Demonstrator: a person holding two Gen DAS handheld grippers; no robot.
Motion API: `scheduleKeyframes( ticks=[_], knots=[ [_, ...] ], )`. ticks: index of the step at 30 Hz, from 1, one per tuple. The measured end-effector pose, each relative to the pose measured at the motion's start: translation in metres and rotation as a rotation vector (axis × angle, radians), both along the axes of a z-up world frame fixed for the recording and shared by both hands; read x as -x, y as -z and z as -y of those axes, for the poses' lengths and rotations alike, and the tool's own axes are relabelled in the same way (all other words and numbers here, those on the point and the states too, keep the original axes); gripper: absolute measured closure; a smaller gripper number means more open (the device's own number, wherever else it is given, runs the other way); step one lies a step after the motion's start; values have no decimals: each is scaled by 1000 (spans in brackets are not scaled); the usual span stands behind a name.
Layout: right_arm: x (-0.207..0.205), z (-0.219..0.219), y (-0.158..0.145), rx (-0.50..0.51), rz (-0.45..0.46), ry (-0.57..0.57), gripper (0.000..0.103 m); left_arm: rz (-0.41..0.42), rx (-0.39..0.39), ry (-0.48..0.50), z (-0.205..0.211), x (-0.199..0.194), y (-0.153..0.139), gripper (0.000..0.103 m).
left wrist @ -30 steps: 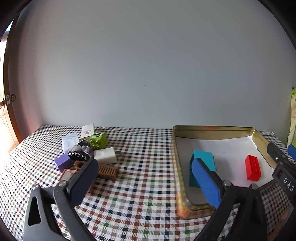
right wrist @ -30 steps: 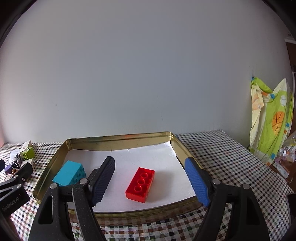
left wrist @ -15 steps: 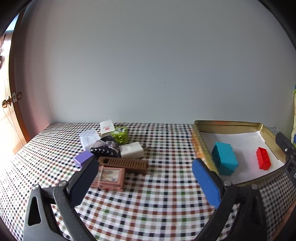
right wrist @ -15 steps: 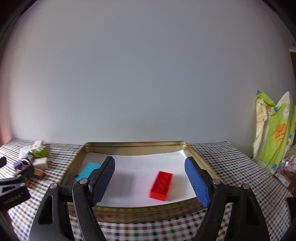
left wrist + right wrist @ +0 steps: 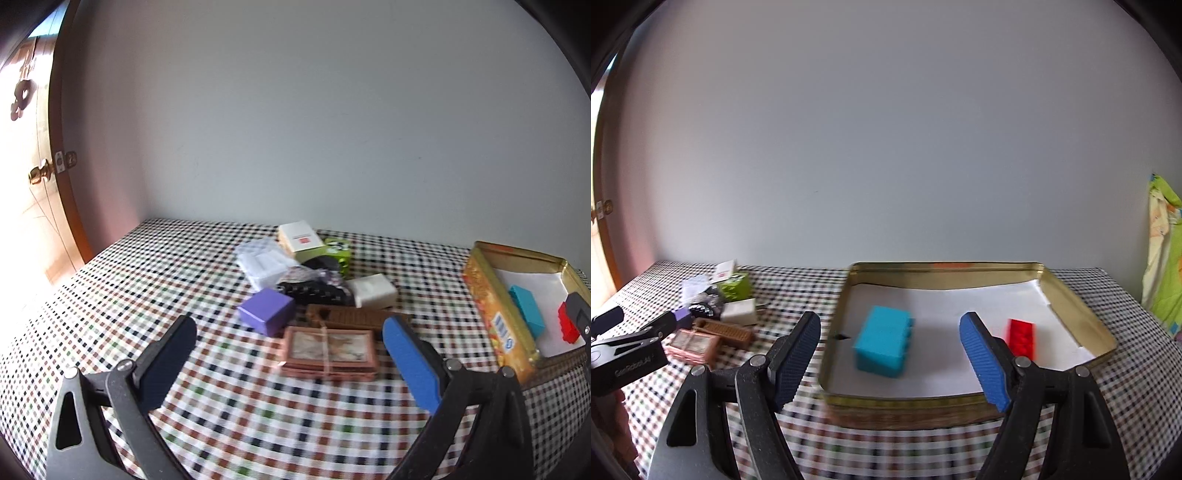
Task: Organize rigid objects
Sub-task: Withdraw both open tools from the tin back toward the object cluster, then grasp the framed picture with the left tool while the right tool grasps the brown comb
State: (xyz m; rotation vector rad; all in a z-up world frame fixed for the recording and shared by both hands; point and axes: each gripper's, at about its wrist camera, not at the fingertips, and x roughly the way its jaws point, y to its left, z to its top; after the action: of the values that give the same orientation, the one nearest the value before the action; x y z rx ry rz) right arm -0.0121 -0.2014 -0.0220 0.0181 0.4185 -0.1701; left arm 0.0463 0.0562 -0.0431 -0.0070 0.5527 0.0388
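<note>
The left gripper (image 5: 290, 354) hangs with its fingers spread wide and nothing between them, above the checked-cloth surface (image 5: 147, 295). Just ahead of it lies a flat pink framed tile tied with string (image 5: 330, 347), then a brown ribbed wooden block (image 5: 351, 318), a purple cube box (image 5: 266, 311) and a white rectangular block (image 5: 372, 290). The right gripper (image 5: 891, 349), likewise apart and empty, faces the gold metal tin tray (image 5: 1075, 295), where a teal plastic brick (image 5: 882, 341) and red plastic brick (image 5: 1021, 336) lie. Judging by this, a pickup from the pile is in hand; the next move calls for lowering onto the nearest piece.
</note>
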Motion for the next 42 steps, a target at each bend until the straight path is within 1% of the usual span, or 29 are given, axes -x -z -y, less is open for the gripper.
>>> scheduleKeyframes(
  ticks=[3,7,10,12,15,17,20,24,25,27,29,32,35,37,40,42],
  knots=[
    [-3,-19,1,-12,-6,-30,23,-19,3,-4,-17,-4,2,0],
    [-12,-42,6,-21,-43,-76,23,-54,16,4,-39,-12,6,1],
    [-17,-56,9,-26,-58,-97,23,-81,31,22,-51,-16,9,1],
    [-21,-64,10,-36,-72,-110,23,-99,32,54,-54,-17,11,1],
    [-26,-74,14,-55,-91,-124,23,-118,18,104,-46,-21,15,1],
    [-28,-80,15,-60,-106,-130,23,-132,8,150,-32,-26,16,1],
    [-26,-80,14,-62,-103,-133,23,-164,-9,205,-10,-33,20,1],
    [-26,-76,15,-83,-111,-130,23,-231,-28,224,13,-50,27,9],
    [-27,-75,16,-91,-118,-130,23,-258,-38,218,16,-54,31,9],
    [-29,-72,17,-108,-128,-127,23,-308,-21,228,20,-62,37,10],
    [-30,-70,18,-123,-138,-130,23,-363,-27,218,22,-70,45,13],
    [-32,-71,19,-127,-146,-136,23,-344,-20,221,21,-67,41,26],
    [-34,-74,19,-120,-152,-147,23,-334,32,224,10,-64,37,26],
    [-37,-77,20,-120,-159,-164,23,-310,37,202,0,-59,33,26],
    [-47,-84,23,-129,-184,-227,23,-219,-12,134,-17,-47,19,26],
    [-59,-95,25,-106,-218,-293,23,-161,-6,81,-31,-42,6,26]
  ],
)
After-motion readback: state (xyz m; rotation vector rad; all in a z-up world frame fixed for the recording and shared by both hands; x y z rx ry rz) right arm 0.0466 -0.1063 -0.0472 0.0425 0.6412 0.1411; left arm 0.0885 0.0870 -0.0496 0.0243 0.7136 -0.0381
